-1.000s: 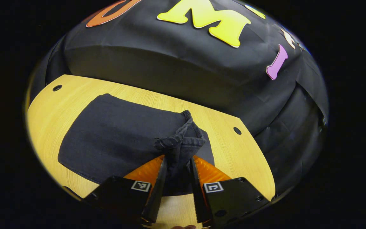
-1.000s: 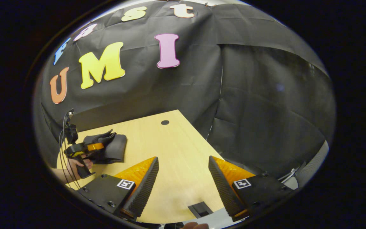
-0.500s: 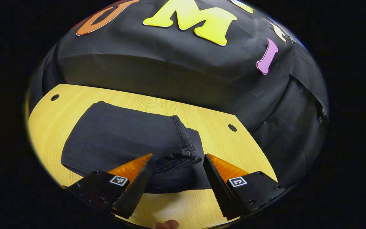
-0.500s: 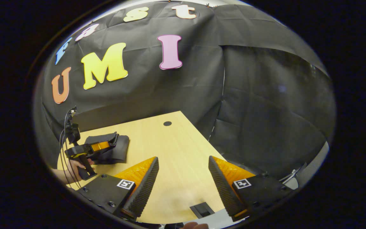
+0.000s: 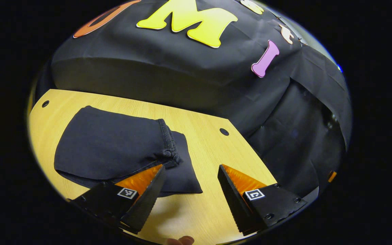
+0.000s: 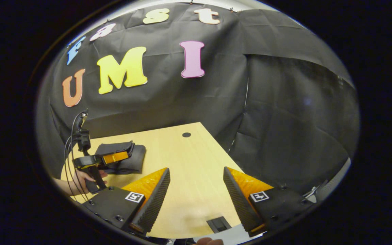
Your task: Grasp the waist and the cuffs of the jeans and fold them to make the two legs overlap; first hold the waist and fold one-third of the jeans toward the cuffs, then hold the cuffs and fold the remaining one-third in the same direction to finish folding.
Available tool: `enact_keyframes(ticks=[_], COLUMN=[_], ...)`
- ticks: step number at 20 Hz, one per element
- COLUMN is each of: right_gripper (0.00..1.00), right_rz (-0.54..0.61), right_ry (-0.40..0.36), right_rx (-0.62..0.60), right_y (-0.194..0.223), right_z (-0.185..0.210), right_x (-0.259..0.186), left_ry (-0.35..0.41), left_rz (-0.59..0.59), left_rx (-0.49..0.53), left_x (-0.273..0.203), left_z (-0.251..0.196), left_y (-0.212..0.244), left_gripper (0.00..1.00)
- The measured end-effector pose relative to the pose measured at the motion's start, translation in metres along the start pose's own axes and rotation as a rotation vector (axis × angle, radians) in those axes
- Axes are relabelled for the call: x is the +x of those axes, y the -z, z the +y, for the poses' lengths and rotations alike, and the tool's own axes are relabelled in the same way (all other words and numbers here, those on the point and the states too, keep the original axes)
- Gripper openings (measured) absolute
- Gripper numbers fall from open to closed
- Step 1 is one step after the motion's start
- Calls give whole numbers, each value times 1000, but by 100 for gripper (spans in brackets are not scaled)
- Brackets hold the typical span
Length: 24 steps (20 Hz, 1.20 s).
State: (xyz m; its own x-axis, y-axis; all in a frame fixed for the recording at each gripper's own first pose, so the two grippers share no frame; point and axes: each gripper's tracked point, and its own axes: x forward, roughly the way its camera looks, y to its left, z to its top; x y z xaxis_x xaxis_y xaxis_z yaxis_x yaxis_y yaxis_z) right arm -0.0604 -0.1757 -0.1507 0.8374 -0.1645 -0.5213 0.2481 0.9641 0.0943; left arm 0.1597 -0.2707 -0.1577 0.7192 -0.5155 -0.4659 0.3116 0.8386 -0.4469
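The dark jeans (image 5: pixel 114 149) lie folded in a flat stack on the wooden table (image 5: pixel 216 153), the cuff hem (image 5: pixel 167 143) on top near the right edge of the stack. My left gripper (image 5: pixel 187 183) is open just in front of the stack's near right corner, holding nothing. In the right gripper view the folded jeans (image 6: pixel 128 160) sit at the far left, with the left gripper (image 6: pixel 114 158) and the hand (image 6: pixel 80 178) holding it beside them. My right gripper (image 6: pixel 196 187) is open over bare table, well apart from the jeans.
Round holes mark the table's far corners (image 5: pixel 224 131) (image 5: pixel 45 103) (image 6: pixel 186 134). A small dark rectangular slot (image 6: pixel 218 224) sits at the table's near edge in the right gripper view. Black cloth walls close the booth behind and to the right.
My left gripper let go of the cuffs and opened; the cuffs dropped flat onto the stack. It then drew back and to the right. The right gripper stayed open, barely shifting.
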Motion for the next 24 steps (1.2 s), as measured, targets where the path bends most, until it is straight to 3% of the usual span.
enact_keyframes(ticks=[6,16,21,24], right_gripper=[97,97,95,94], right_rz=[-51,-247,-305,-312], right_ry=[-100,-407,-471,-433], right_rx=[-47,-105,-148,-133], right_y=[-22,-114,-140,-142], right_z=[44,199,251,256], right_x=[5,1,-11,-17], left_ry=[-143,-334,-417,-443], left_rz=[-180,-473,-588,-616], left_rx=[101,141,195,228], left_x=[-64,-220,-289,-309], left_z=[18,47,59,61], left_y=[-56,-174,-205,-202], left_gripper=[99,100,100,100])
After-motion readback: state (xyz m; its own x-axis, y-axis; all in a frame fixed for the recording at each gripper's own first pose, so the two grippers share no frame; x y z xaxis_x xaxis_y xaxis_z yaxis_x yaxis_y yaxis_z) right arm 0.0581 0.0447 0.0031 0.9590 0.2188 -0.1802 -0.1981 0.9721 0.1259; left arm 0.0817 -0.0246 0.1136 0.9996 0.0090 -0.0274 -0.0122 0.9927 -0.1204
